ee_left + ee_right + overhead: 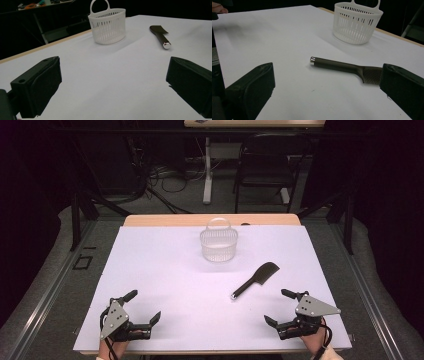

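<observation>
Left tool (pixel 145 306), at the near left corner of the white tabletop (pixel 165 270): jaws spread wide, nothing between them, resting low over the bare surface; held from below by a hand at the near edge. In the left gripper view, same tool (pixel 112 75) with both black jaws far apart and only white tabletop between.

White slotted basket (pixel 219 244) with loop handle, upright at the far middle of the tabletop, well apart from both tools; seen also in the left gripper view (pixel 108 26) and the right gripper view (pixel 356 22).

Dark comb (pixel 255 280), flat on the tabletop, right of centre, nearer than the basket; toothed head toward the far right, handle with shiny metal end toward the near left. In the right gripper view, comb (pixel 342 67) lying just beyond the jaws, untouched.

Right tool (pixel 277 307), at the near right corner: jaws wide apart, empty, near the comb but clear of it.
</observation>
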The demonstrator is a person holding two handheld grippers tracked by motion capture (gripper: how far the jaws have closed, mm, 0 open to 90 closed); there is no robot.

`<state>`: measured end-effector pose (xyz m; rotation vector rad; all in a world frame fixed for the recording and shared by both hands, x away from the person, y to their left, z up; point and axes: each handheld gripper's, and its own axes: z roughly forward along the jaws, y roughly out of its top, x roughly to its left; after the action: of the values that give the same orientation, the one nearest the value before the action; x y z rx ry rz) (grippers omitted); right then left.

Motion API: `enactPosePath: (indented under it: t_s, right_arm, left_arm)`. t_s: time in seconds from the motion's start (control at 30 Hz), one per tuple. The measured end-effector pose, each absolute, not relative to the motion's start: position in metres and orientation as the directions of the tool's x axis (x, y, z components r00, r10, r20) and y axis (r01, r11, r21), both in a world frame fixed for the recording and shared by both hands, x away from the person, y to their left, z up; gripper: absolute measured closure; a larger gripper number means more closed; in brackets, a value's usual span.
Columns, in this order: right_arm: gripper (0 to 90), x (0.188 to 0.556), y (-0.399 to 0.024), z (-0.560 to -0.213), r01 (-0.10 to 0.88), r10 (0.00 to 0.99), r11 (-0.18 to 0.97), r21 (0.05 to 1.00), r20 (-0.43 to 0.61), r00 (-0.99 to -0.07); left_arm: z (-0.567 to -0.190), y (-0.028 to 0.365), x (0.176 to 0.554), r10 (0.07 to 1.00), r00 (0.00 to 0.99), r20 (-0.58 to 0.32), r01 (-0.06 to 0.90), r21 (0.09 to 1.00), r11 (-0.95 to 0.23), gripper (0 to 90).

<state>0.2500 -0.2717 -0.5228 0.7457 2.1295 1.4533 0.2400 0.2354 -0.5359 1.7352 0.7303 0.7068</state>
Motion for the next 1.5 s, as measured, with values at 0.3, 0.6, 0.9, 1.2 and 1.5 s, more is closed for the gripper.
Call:
enactPosePath:
  t_s: [0.3, 0.6, 0.9, 1.2, 1.5]
  right_arm:
    - [0.0, 0.252, -0.270, -0.524, 0.189, 0.656, 0.296, 0.936, -0.056, -0.752]
    - [0.0, 0.255, -0.265, -0.521, 0.204, 0.666, 0.323, 0.924, -0.069, -0.743]
    - [0.0, 0.263, -0.259, -0.521, 0.247, 0.676, 0.331, 0.911, -0.046, -0.735]
    - [0.0, 0.272, -0.250, -0.519, 0.284, 0.683, 0.361, 0.888, -0.044, -0.729]
    - [0.0, 0.285, -0.240, -0.519, 0.311, 0.684, 0.383, 0.870, -0.041, -0.728]
  left_arm:
    - [-0.537, 0.235, 0.242, 0.762, 0.641, 0.094, 0.136, 0.963, -0.233, 0.0]
    - [-0.535, 0.234, 0.241, 0.756, 0.646, 0.105, 0.129, 0.961, -0.244, 0.0]
    - [-0.535, 0.234, 0.239, 0.756, 0.646, 0.105, 0.129, 0.961, -0.244, 0.0]
    - [-0.535, 0.232, 0.241, 0.751, 0.652, 0.107, 0.132, 0.959, -0.252, 0.0]
    - [-0.535, 0.233, 0.240, 0.757, 0.647, 0.094, 0.145, 0.959, -0.243, 0.0]
